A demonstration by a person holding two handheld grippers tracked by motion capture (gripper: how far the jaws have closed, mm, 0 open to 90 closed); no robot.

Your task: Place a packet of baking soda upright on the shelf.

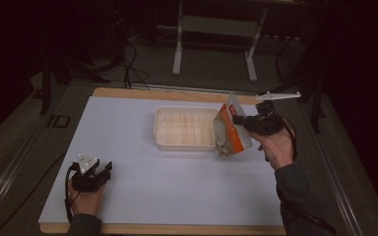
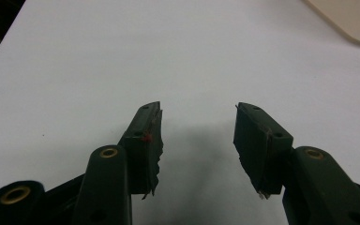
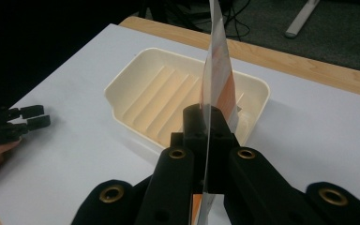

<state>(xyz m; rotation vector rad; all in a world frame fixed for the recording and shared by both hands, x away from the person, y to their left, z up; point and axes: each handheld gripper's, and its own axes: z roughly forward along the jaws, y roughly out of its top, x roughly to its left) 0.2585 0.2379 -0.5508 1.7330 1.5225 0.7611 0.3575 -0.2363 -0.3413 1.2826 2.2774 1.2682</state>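
Orange-and-white packet (image 1: 231, 129), one only, is pinched by the right gripper (image 1: 238, 120) and hangs in the air at the right end of the cream tray (image 1: 163, 129), partly over its rim, in the high view. One tray, nothing in it yet. Left gripper (image 1: 104, 170) rests w/ the hand at the near-left of the white table (image 1: 167, 182), well apart.

Left gripper view: jaws apart, nothing betw. them; tray corner (image 2: 351, 18) top right.

Right gripper view: jaws clamped on the thin packet (image 3: 218, 70), seen edge-on above the ribbed tray (image 3: 136, 89).

Judgement: pickup done, carry approx. done; lowering and release into the tray are left. Two grippers total.
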